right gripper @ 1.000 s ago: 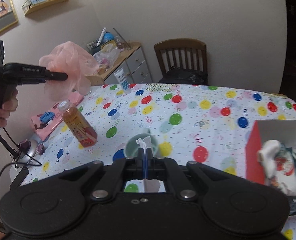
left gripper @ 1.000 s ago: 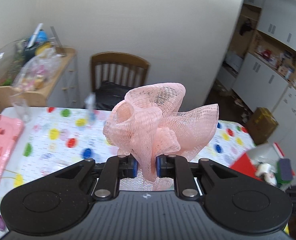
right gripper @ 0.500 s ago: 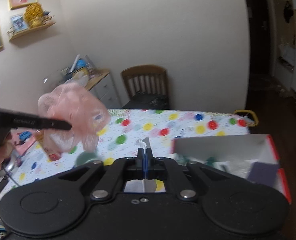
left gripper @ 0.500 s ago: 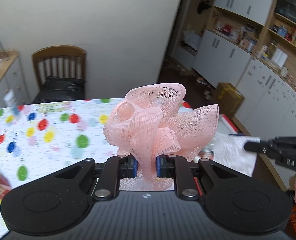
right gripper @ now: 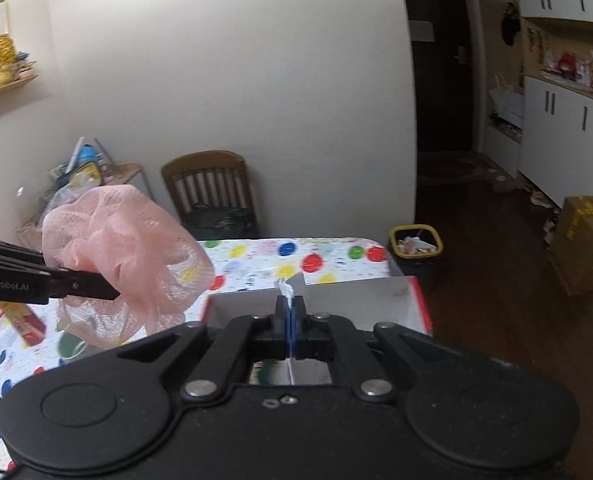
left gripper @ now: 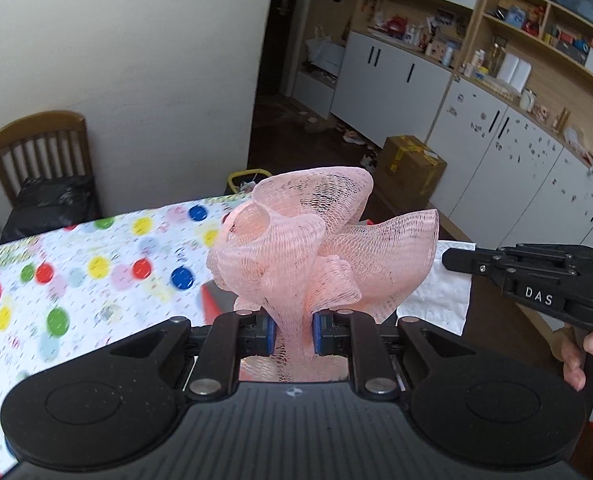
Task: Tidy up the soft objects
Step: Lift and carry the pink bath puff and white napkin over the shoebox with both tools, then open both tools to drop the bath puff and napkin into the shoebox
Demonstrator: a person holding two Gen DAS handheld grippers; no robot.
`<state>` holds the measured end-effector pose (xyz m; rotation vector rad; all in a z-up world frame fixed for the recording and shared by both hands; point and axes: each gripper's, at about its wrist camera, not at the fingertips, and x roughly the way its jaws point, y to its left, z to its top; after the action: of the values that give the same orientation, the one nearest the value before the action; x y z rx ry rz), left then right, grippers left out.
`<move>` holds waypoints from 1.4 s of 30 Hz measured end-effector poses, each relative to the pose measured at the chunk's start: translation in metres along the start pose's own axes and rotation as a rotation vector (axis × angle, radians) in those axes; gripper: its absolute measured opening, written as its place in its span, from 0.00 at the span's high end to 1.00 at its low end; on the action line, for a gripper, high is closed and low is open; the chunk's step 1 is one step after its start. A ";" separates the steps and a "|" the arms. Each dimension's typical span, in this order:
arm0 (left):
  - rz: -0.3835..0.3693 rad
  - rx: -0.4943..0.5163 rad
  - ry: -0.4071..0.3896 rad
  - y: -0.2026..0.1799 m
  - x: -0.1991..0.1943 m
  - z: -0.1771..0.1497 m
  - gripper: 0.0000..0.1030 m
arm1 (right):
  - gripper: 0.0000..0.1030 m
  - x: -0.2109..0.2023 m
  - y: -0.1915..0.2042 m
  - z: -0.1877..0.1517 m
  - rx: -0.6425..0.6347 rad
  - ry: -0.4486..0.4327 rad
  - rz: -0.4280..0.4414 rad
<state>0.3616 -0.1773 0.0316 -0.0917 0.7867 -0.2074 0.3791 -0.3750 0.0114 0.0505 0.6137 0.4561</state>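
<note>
- Left wrist view: we see our left gripper pinching the pink mesh bath pouf by its gathered neck, blue pads pressed into the netting from both sides, the ruffles fanning up toward 12 o'clock.
- At 9 o'clock lies the polka-dot tablecloth; its far edge curves from 9 toward 12 o'clock, and beyond it stands a wooden chair against the wall.
- Past the table end, from 12 to 2 o'clock, dark floor lies open up to a cardboard box and the white cabinets.
- At 3 o'clock our right gripper comes in, held in a hand, with a white tissue hanging from its tip.
- Right wrist view: our right gripper has its jaws pressed together on a thin white tissue, a crumpled bit poking out above the pads.
- Just beyond those fingertips sits a red-edged box with grey inner walls, at the table's end; its contents are hidden behind the gripper body.
- At 9 o'clock the left gripper carries the pouf above the table, over a green cup, near the box's left rim.
- On the floor at 2 o'clock a yellow-rimmed bin holds scraps of rubbish, close to the table's corner; open floor runs from there toward the cardboard box.
</note>
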 end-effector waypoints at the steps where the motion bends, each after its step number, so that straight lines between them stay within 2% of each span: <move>1: 0.001 0.011 0.002 -0.004 0.009 0.004 0.84 | 0.99 0.003 -0.004 0.000 0.011 -0.001 -0.002; 11: 0.003 0.006 0.087 -0.019 0.099 0.013 0.84 | 0.99 0.041 -0.034 0.000 0.138 -0.005 0.002; 22: 0.028 0.006 0.200 -0.024 0.166 0.000 0.84 | 0.99 0.078 -0.069 -0.025 0.237 0.092 -0.023; 26: 0.025 0.014 0.240 -0.027 0.183 -0.004 0.84 | 0.99 0.081 -0.066 -0.030 0.180 0.116 -0.014; 34: 0.021 0.015 0.298 -0.027 0.207 -0.009 0.84 | 0.98 0.083 -0.038 -0.036 -0.042 0.188 -0.007; 38: 0.028 0.016 0.302 -0.026 0.209 -0.013 0.84 | 0.98 0.085 -0.034 -0.039 -0.055 0.206 -0.010; 42: 0.019 0.027 0.268 -0.027 0.201 -0.014 0.81 | 0.98 0.085 -0.034 -0.040 -0.059 0.207 -0.025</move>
<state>0.4862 -0.2480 -0.1131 -0.0312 1.0510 -0.2146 0.4320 -0.3728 -0.0736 -0.0612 0.8031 0.4579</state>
